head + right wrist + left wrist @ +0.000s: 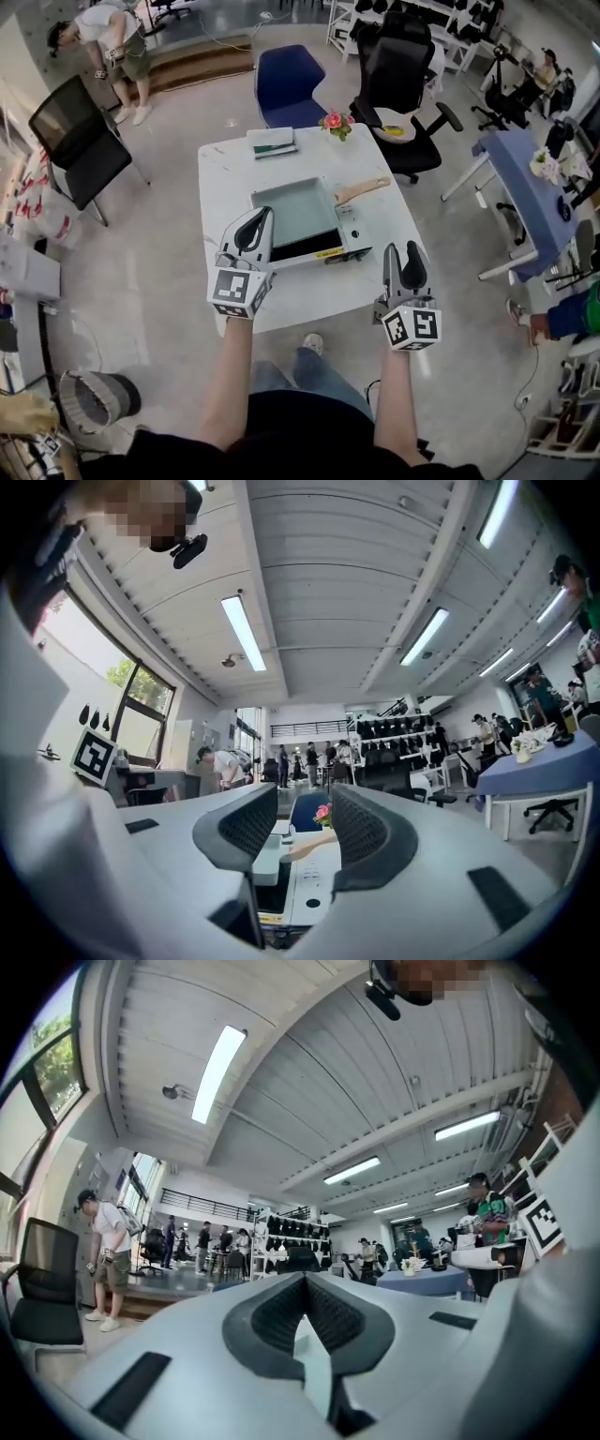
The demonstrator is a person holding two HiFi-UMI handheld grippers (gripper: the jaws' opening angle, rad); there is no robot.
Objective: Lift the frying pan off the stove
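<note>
Left gripper (pixel 261 220) hovered with jaws pressed together, pinching nothing. Ahead of both jaws, the frying pan (pixel 292 211) sat on the stove (pixel 352 227) on the white surface (pixel 281 305), its wooden handle (pixel 364 190) angled right. Right gripper (pixel 403 253) had jaws spread wide, empty.

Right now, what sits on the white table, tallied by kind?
Frying pan: 1
Stove: 1
Book: 1
Flower bunch: 1
Total: 4
</note>
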